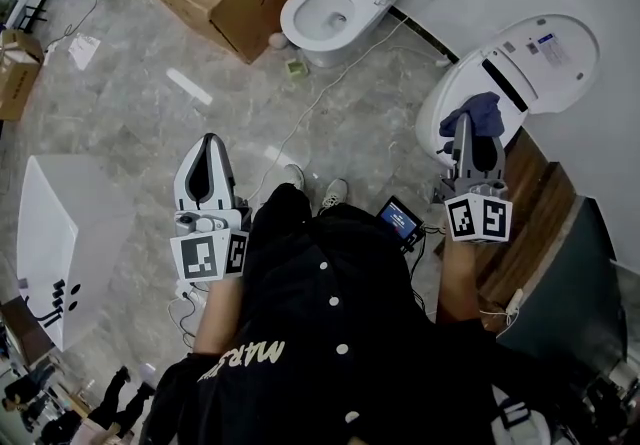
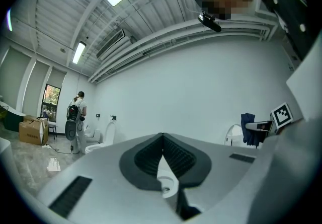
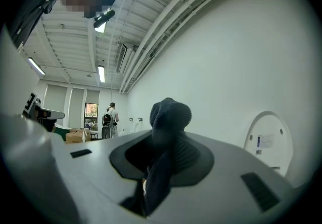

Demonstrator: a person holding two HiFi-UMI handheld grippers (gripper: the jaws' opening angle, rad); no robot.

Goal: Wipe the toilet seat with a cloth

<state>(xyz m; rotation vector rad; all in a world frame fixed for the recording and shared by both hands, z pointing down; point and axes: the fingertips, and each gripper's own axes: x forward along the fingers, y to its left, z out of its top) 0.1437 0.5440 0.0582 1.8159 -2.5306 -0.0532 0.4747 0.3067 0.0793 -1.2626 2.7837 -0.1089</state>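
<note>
My right gripper (image 1: pixel 468 133) was clamped on the dark blue cloth (image 1: pixel 480 111), a bunched wad bulging past the jaws, at the right of the head view over the white toilet (image 1: pixel 432 123). My left gripper (image 1: pixel 207 147) was closed on nothing.

The right gripper (image 3: pixel 162 140) has its jaws closed on a dark blue cloth (image 3: pixel 170 115). The cloth bunches into a rounded lump above the fingertips (image 3: pixel 188 153) and hangs in a fold below them, toward the camera. To the right of the fingers, a raised white toilet lid (image 3: pixel 269 137) with a small label stands against a white wall. Far beyond the fingers, to their left, a person (image 3: pixel 109 120) wearing a backpack stands near a cardboard box (image 3: pixel 75 136).
</note>
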